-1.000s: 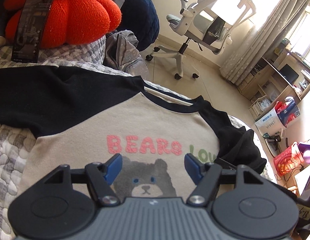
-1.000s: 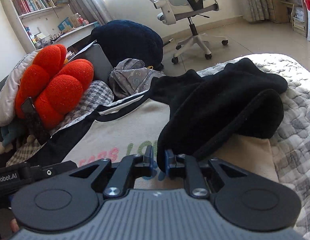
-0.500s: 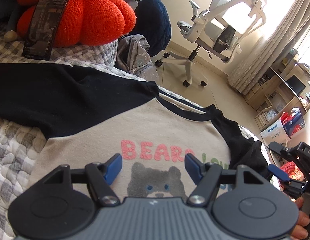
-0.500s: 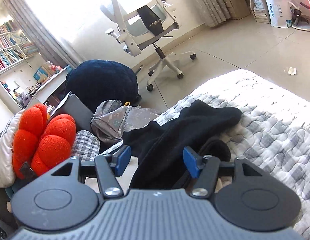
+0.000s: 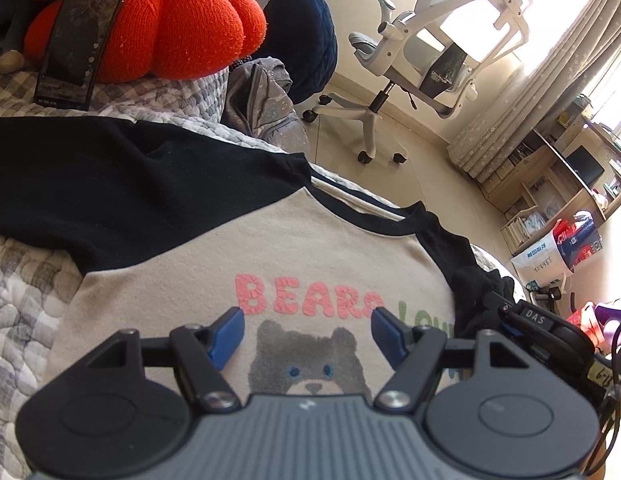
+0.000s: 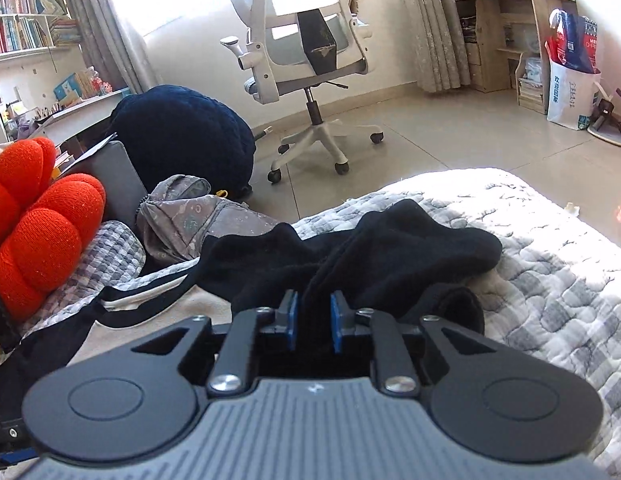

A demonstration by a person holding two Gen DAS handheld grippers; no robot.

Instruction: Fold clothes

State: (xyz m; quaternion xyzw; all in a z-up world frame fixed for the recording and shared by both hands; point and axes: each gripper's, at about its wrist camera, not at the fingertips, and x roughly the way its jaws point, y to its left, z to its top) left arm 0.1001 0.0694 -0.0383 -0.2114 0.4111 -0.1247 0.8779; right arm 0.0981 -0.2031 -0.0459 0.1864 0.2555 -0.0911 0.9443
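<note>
Black sleeve is clamped by the right gripper, running toward one o'clock; the shirt is spread on the quilt under the left gripper, fingers apart.

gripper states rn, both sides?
Left gripper: open, empty, above the bear shirt.
Right gripper: closed on the black sleeve.

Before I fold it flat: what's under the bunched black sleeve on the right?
Quilt shows around the black sleeve, pinched by the right gripper; anything beneath its folds is hidden.
</note>
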